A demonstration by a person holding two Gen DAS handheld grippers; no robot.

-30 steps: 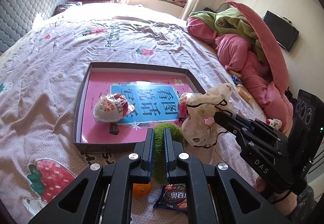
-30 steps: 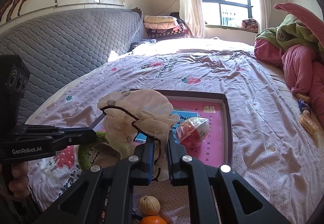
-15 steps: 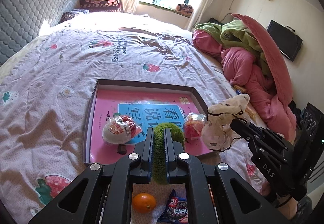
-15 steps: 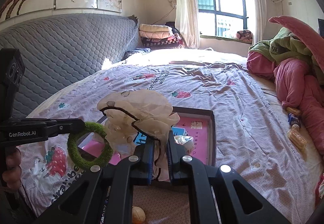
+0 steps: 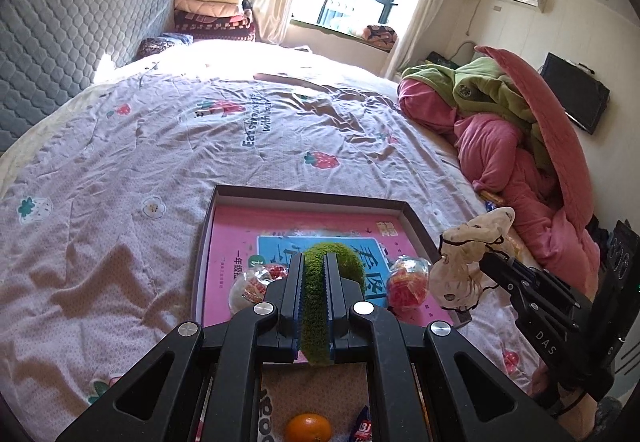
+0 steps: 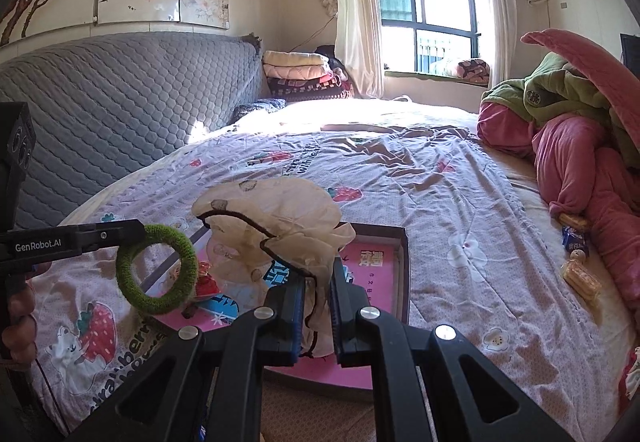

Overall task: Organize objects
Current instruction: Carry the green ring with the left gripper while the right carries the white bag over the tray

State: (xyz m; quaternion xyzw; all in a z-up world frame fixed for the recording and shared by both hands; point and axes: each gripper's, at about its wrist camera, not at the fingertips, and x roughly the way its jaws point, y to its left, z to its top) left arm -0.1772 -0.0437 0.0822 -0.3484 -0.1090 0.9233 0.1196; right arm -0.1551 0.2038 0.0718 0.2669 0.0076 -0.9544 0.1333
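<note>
My left gripper is shut on a fuzzy green ring, held edge-on above the near end of a shallow brown tray with a pink printed sheet inside. From the right wrist view the green ring hangs from the left gripper. My right gripper is shut on a crumpled cream cloth with dark trim, seen to the right of the tray as the cream cloth. Two wrapped snacks lie in the tray.
An orange and a snack packet lie on a brown mat below the left gripper. Pink and green bedding is heaped at the bed's right side, with loose snacks beside it. A grey headboard stands left.
Both grippers have risen and pulled back from the tray, carrying the ring and the cloth. The tray now looks smaller and lower in both views.
</note>
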